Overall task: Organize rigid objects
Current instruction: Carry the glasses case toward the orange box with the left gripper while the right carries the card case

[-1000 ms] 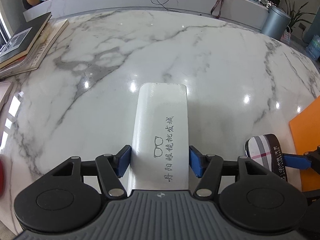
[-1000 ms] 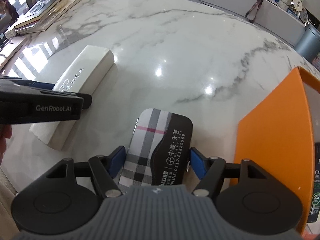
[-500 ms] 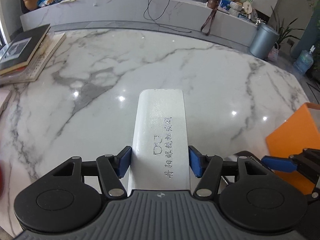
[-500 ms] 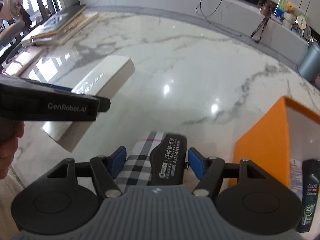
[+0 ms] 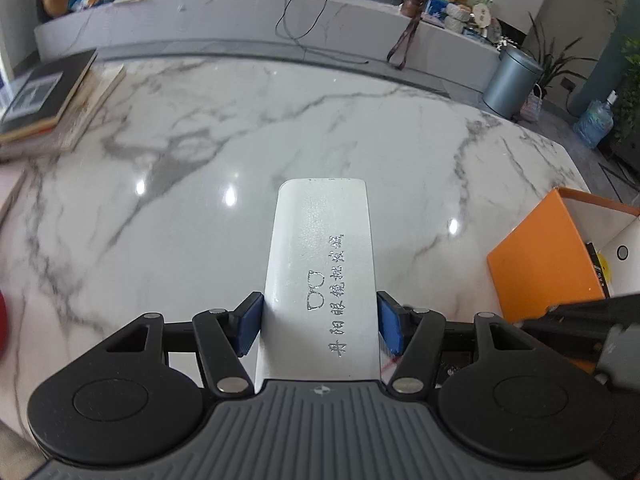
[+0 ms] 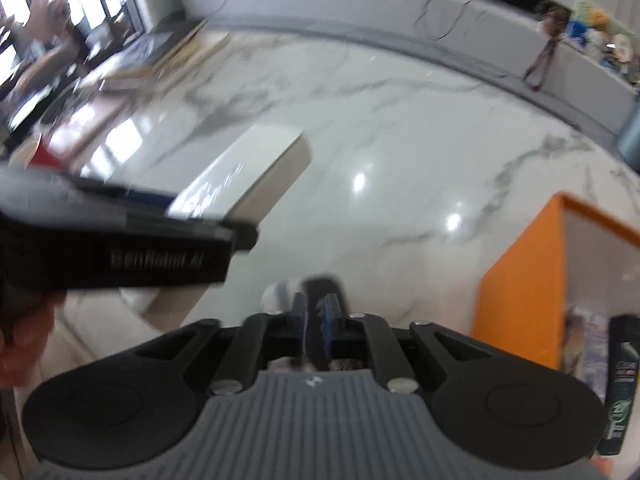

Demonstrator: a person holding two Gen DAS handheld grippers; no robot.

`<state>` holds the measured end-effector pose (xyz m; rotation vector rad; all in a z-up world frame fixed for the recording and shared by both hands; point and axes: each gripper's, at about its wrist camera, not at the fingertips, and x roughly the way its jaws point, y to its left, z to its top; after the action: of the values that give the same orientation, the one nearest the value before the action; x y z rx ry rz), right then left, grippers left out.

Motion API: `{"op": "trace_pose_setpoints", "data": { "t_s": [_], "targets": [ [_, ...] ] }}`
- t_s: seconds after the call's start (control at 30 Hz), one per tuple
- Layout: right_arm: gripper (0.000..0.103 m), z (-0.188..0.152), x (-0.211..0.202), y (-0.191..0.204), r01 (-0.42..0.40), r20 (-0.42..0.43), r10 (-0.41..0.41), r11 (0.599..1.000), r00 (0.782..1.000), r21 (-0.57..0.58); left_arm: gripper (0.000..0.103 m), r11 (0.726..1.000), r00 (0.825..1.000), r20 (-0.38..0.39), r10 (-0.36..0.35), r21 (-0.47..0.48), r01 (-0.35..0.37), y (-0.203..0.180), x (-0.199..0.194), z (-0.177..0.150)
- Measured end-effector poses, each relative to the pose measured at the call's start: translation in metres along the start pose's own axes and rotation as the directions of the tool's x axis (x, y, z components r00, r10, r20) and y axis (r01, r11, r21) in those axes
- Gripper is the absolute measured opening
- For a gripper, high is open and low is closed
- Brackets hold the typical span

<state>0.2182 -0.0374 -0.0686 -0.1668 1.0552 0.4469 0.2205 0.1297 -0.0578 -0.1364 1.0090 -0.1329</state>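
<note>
- White glasses case (image 5: pixel 320 240): where is it?
- It sits between the 2 blue pads of the left gripper (image 5: pixel 320 324), which clamp its near end. Its far end juts forward over the marble table (image 5: pixel 200 200), and it seems lifted clear.
- And the right gripper (image 6: pixel 314 312)?
- Its fingers are pinched almost together with nothing visible between them. A blurred shape (image 6: pixel 324 284), pale and dark, shows just beyond the tips. What it is cannot be told.
- Where should the case go?
- Likely the orange box (image 5: pixel 540 264) to the right, which already holds a dark bottle (image 6: pixel 620 380).
- How should the person do that well?
- Keep the grip firm, since the long case is held by 1 end and could droop. Carry it over the box wall, steer around the right gripper, lower it flat inside and only then spread the fingers.
</note>
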Motion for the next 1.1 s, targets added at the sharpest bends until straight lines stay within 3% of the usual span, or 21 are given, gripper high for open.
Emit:
{"op": "trace_pose_setpoints", "data": {
  "t_s": [0.03, 0.13, 0.27, 0.4, 0.63, 0.7, 1.1],
  "targets": [
    [0.031, -0.003, 0.004, 0.003, -0.001, -0.018, 0.001, 1.0, 1.0, -0.017, 0.068, 1.0, 1.0, -0.005, -0.001, -0.012, 0.001, 0.002, 0.001, -0.002],
    [0.059, -0.006, 0.018, 0.008, 0.013, -0.087, -0.019, 0.998, 0.996, -0.067, 0.068, 1.0, 1.0, -0.01, 0.003, -0.026, -0.003, 0.004, 0.003, -0.006],
    [0.078, -0.013, 0.032, 0.01, 0.037, -0.158, -0.051, 0.995, 0.986, -0.093, 0.068, 0.999, 1.0, -0.011, -0.009, -0.033, 0.008, 0.003, 0.006, -0.009],
    [0.075, -0.017, 0.042, 0.005, 0.05, -0.194, -0.06, 0.997, 0.979, -0.054, 0.068, 0.998, 0.999, -0.021, -0.027, -0.055, 0.026, 0.006, 0.01, -0.012],
    [0.072, -0.023, 0.046, 0.008, 0.062, -0.181, -0.066, 0.998, 0.981, -0.03, 0.068, 0.997, 0.999, -0.02, -0.038, -0.066, 0.037, 0.007, 0.011, -0.014],
    [0.067, -0.024, 0.044, 0.01, 0.067, -0.169, -0.072, 0.997, 0.983, -0.034, 0.068, 0.997, 0.999, -0.023, -0.037, -0.063, 0.036, 0.006, 0.012, -0.014],
    [0.064, -0.03, 0.015, 0.007, 0.043, -0.064, -0.041, 0.999, 0.997, 0.03, 0.068, 0.998, 0.999, -0.001, -0.035, -0.051, 0.035, 0.003, 0.005, -0.014]
  ]
}}
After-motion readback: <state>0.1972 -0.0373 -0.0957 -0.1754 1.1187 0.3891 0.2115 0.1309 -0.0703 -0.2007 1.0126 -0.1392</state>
